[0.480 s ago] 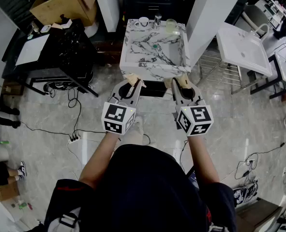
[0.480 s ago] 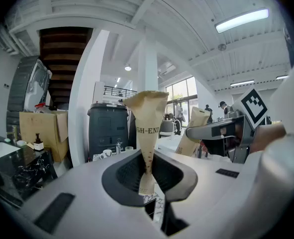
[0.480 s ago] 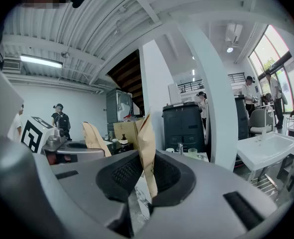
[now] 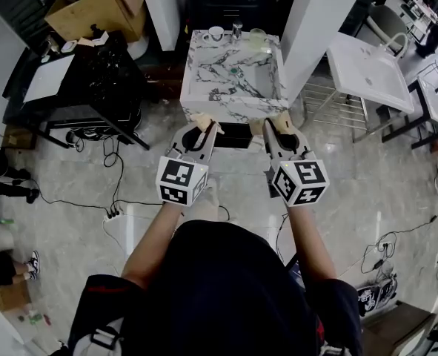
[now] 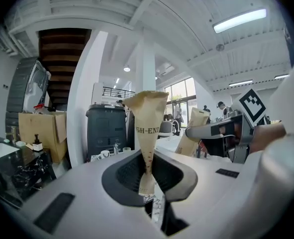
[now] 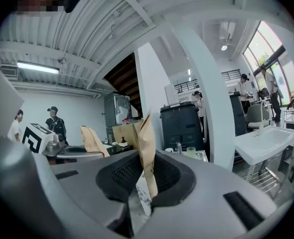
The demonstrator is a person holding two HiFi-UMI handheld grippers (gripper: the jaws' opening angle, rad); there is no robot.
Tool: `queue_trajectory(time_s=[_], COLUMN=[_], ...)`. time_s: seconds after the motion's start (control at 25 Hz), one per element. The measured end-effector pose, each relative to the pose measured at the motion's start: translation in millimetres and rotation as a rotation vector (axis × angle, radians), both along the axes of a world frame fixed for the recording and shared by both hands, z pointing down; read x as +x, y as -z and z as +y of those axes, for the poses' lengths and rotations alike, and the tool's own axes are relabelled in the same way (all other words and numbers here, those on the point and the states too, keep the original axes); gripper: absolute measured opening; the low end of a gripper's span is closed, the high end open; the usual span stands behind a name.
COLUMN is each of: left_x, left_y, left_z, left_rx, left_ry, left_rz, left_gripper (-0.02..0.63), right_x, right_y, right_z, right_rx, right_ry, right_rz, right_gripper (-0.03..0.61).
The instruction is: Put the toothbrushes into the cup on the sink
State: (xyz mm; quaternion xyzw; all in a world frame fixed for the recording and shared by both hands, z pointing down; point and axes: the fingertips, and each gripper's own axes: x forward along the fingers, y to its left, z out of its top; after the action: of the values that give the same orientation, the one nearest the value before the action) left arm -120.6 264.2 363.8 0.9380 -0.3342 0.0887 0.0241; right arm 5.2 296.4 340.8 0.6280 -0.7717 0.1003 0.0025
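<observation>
Head view: cup (image 4: 258, 39) on sink's (image 4: 226, 108) far rim, well beyond right gripper's (image 4: 272, 123) fingers (image 4: 281, 119).

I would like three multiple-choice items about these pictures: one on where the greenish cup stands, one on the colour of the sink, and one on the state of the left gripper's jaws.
1. Where does the greenish cup stand?
A. on the sink's back rim
B. on the floor
C. on a cardboard box

2. What colour is the sink?
A. plain black
B. white with dark veins
C. red

3. How do the jaws of the left gripper stand?
A. wide apart
B. closed on a cup
C. together, with nothing between them

Key:
1 A, since the head view shows it at the sink's far edge.
2 B, since the marble pattern is plain in the head view.
3 C, since the left gripper view shows the tan tips meeting.
</observation>
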Motion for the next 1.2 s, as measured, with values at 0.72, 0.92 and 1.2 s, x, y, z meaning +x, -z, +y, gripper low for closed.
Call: queue_trajectory(time_s=[0.72, 0.92, 1.2], left_x=[9.7, 16.2, 32.2], left_y=[-7.8, -12.8, -20.3], left_z=[-10.1, -33.1, -79.6], left_rx=[-0.074, -0.074, -0.078], left_ry=[0.015, 0.019, 0.015], left_rz=[0.06, 0.042, 0.024], left_gripper=[0.041, 0.041, 0.041], right_x=[10.5, 15.6, 27.5], right_y=[-15.8, -19.3, -26.9], right_z=[-8.7, -33.6, -80.4], right_rx=[-0.036, -0.047, -0.067], right_ry=[0.014, 0.018, 0.019], right_rz=[0.005, 0.013, 0.011], right_gripper=[0.074, 0.074, 0.074])
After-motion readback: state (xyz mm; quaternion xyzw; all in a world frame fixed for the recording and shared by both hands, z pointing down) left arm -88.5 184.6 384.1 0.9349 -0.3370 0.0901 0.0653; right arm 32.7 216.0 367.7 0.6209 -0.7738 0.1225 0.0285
